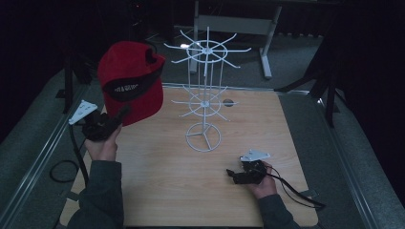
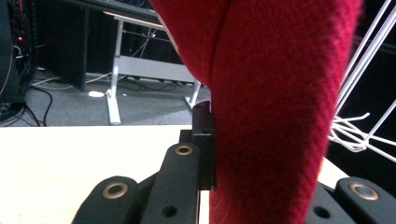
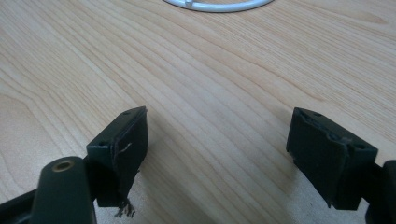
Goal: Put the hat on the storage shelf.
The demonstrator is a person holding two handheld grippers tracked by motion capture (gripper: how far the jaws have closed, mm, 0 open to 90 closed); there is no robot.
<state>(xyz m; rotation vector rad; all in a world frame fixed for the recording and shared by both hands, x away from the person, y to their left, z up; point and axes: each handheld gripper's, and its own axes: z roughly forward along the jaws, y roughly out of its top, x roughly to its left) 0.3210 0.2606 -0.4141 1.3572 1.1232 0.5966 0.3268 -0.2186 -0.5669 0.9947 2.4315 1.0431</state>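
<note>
High view: left gripper [image 1: 119, 117] clamped on red cap's [image 1: 131, 78] brim, held up beside white rack [image 1: 205, 95], probably for hanging. Right gripper [image 1: 234, 174] idle on table [image 1: 157, 191], jaws apart, out of way.

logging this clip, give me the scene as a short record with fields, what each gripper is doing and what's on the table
held item: red cap, raised above the table's left side
left gripper: shut on the cap's brim
right gripper: open, nothing between its jaws, low over the table
stand: white wire rack, upright mid-table, hooks bare
surface: wooden table
cap to rack: apart, cap left of the rack
</note>
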